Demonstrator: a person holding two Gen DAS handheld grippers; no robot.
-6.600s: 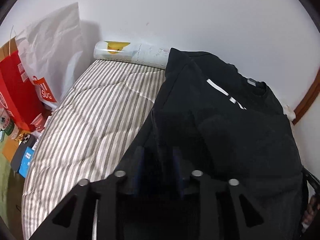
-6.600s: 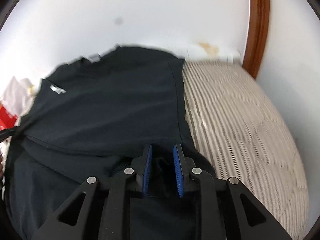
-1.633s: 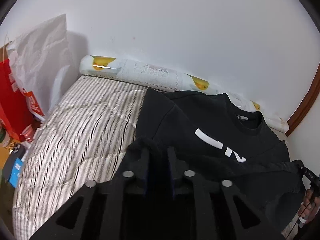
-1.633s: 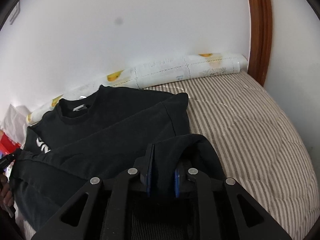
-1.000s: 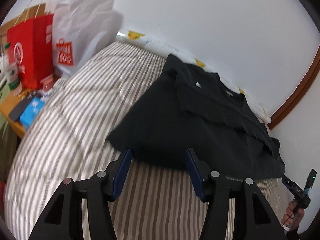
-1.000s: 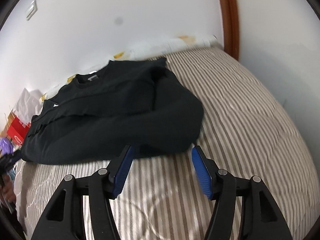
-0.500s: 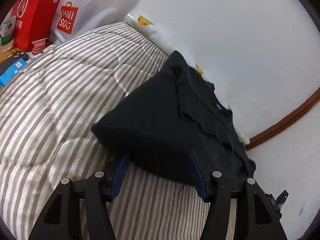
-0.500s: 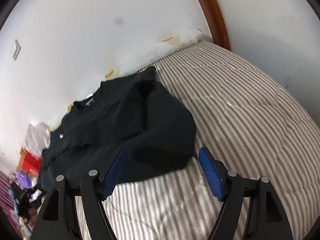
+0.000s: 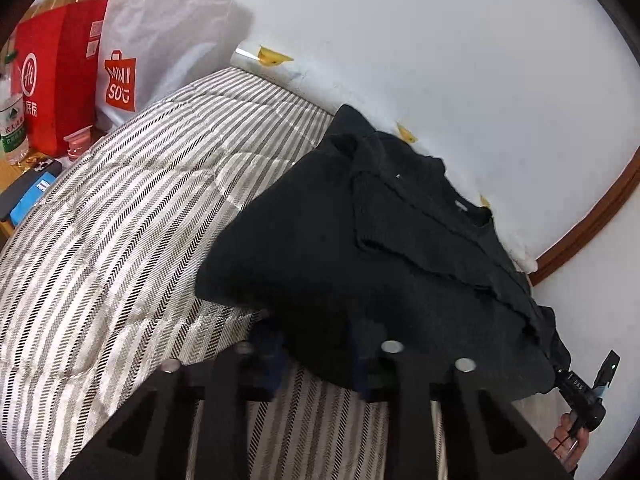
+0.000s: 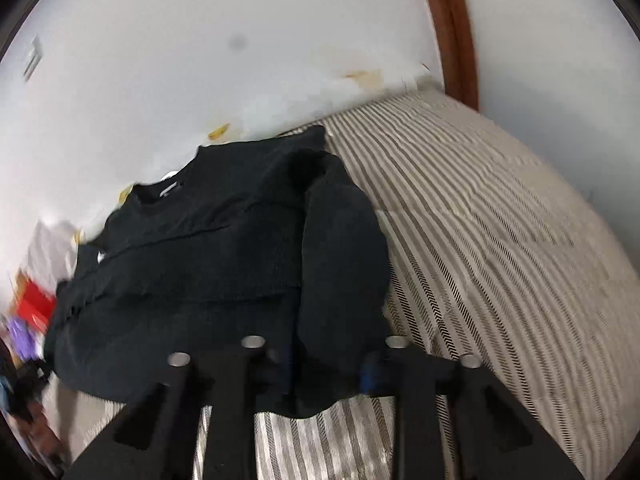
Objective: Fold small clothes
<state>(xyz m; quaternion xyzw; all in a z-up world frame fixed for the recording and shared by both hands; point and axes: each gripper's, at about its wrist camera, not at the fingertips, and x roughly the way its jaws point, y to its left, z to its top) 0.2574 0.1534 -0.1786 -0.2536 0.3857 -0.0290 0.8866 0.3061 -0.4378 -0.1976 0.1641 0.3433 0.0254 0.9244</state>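
A black sweatshirt (image 9: pixel 360 240) lies folded in half on the striped bed, collar toward the wall. It also shows in the right wrist view (image 10: pixel 224 264). My left gripper (image 9: pixel 316 354) is open, its jaws astride the near left edge of the folded cloth. My right gripper (image 10: pixel 326 364) is open, its jaws astride the near right corner of the sweatshirt. Neither gripper is closed on cloth. The right hand and its gripper handle (image 9: pixel 580 396) show at the left view's lower right.
The striped quilt (image 9: pixel 120 220) covers the bed. A white shopping bag (image 9: pixel 160 40) and a red bag (image 9: pixel 56 72) stand at the bed's left end, with a bottle and small items. A rolled printed mat (image 10: pixel 304 108) lies along the wall. A brown door frame (image 10: pixel 452 28) stands right.
Both grippers let go of the sweatshirt after laying its lower half over the upper half, opened wide, drew back, and have now moved in over the near fold edge.
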